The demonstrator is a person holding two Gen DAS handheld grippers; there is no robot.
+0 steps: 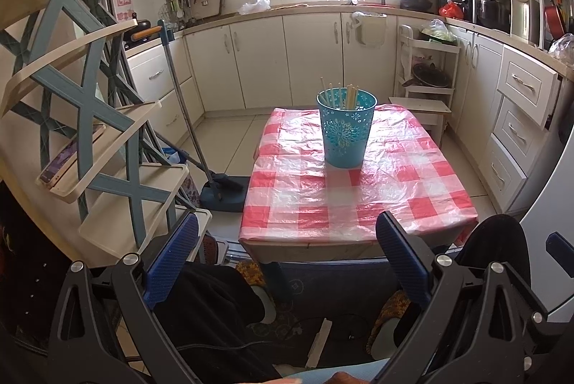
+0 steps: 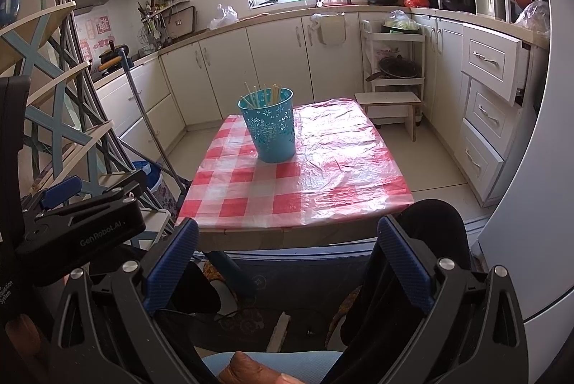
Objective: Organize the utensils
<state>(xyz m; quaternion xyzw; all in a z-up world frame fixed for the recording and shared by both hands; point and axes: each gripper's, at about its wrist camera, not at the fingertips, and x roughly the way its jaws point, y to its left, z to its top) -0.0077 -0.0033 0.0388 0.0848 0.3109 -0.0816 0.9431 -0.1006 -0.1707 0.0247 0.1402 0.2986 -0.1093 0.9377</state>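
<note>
A turquoise perforated holder (image 1: pixel 346 129) stands upright on a small table with a red-and-white checked cover (image 1: pixel 358 201); it also shows in the right wrist view (image 2: pixel 269 128). Several pale chopsticks (image 1: pixel 340 95) stand inside it, and they show in the right wrist view too (image 2: pixel 263 94). My left gripper (image 1: pixel 287 233) is open and empty, held back from the table's near edge. My right gripper (image 2: pixel 287 237) is open and empty, also short of the near edge. The left gripper's body (image 2: pixel 82 222) shows at the left of the right wrist view.
A blue-and-cream rack (image 1: pixel 82 104) stands at the left. A mop (image 1: pixel 201 140) leans beside the table. A low wooden stool (image 2: pixel 391 100) and a white cart (image 2: pixel 394 57) stand beyond it. Cabinets and drawers (image 2: pixel 491 118) line the walls. My legs are under the grippers.
</note>
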